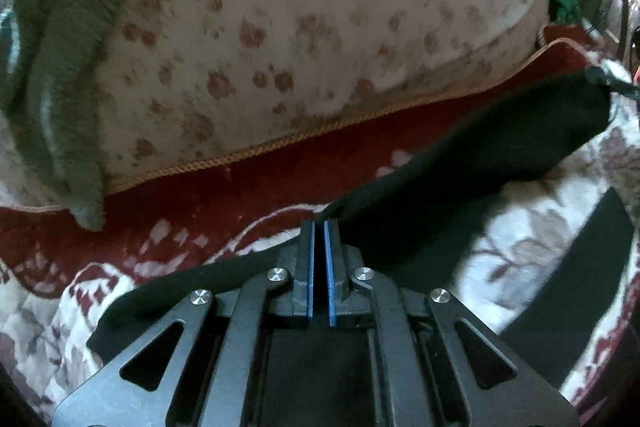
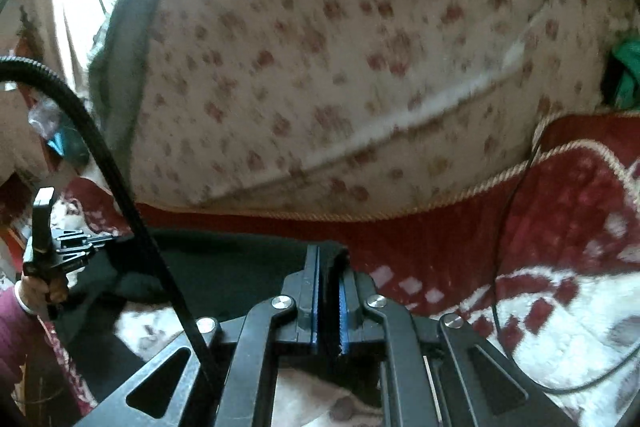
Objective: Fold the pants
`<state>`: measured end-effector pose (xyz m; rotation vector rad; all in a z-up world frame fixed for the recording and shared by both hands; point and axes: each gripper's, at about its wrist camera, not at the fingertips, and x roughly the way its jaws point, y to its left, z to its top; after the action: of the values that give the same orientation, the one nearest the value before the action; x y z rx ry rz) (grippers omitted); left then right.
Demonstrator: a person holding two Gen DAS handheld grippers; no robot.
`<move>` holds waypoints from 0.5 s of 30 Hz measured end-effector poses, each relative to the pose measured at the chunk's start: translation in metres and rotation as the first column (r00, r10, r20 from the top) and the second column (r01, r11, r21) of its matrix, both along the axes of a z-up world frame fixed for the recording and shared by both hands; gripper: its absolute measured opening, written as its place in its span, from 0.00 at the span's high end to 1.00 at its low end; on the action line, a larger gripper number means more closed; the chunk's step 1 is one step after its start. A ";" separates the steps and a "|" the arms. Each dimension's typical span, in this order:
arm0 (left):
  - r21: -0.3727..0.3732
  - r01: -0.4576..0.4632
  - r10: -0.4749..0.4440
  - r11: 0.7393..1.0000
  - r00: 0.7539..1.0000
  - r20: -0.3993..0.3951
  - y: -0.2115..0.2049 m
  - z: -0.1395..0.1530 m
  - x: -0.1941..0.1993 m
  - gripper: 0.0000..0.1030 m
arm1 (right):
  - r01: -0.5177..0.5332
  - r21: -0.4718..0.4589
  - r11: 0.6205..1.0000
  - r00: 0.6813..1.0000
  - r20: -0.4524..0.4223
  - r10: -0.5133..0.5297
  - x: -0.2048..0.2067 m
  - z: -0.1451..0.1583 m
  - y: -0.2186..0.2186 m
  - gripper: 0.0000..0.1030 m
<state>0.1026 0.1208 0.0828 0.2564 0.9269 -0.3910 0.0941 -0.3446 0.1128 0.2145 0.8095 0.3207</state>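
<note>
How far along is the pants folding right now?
Early on. Done: both grips are taken; the left gripper and right gripper are each shut on the black pants. In hand: the fabric hangs between them above the patterned blanket. Left: no finished fold shows yet.

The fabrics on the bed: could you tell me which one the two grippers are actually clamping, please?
The plain black pants: both the left gripper and right gripper have jaws shut on their edge. The red-and-white patterned blanket and pink-flowered cream quilt lie ungripped.

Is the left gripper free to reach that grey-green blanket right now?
Probably not: the left gripper is shut on the black pants, and the grey-green blanket lies off to its left.
</note>
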 end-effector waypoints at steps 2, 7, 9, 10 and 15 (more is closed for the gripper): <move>-0.029 0.004 -0.003 1.000 1.000 0.027 0.006 0.016 -0.021 0.97 | -0.005 0.015 1.000 1.000 0.023 0.004 -0.013 0.012 0.002 0.94; -0.061 0.033 -0.027 0.998 0.996 0.082 0.000 0.032 -0.092 1.00 | -0.025 0.044 0.999 0.998 0.057 0.022 -0.060 0.026 -0.004 0.94; -0.082 0.059 -0.052 0.995 0.994 0.091 -0.004 0.032 -0.125 1.00 | -0.043 0.025 0.999 0.998 0.044 0.042 -0.082 0.020 -0.001 0.94; -0.084 0.070 -0.063 0.994 0.994 0.087 -0.008 0.028 -0.136 1.00 | -0.058 0.015 0.998 0.998 0.033 0.058 -0.094 0.015 0.001 0.94; -0.074 0.088 -0.085 0.993 0.996 0.033 -0.018 -0.001 -0.188 1.00 | -0.098 0.027 0.995 0.995 -0.015 0.099 -0.148 -0.012 0.010 0.94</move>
<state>-0.0854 0.1027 0.0815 0.2334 0.8721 -0.5000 -0.0539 -0.3350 0.1011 0.2025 0.8339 0.4230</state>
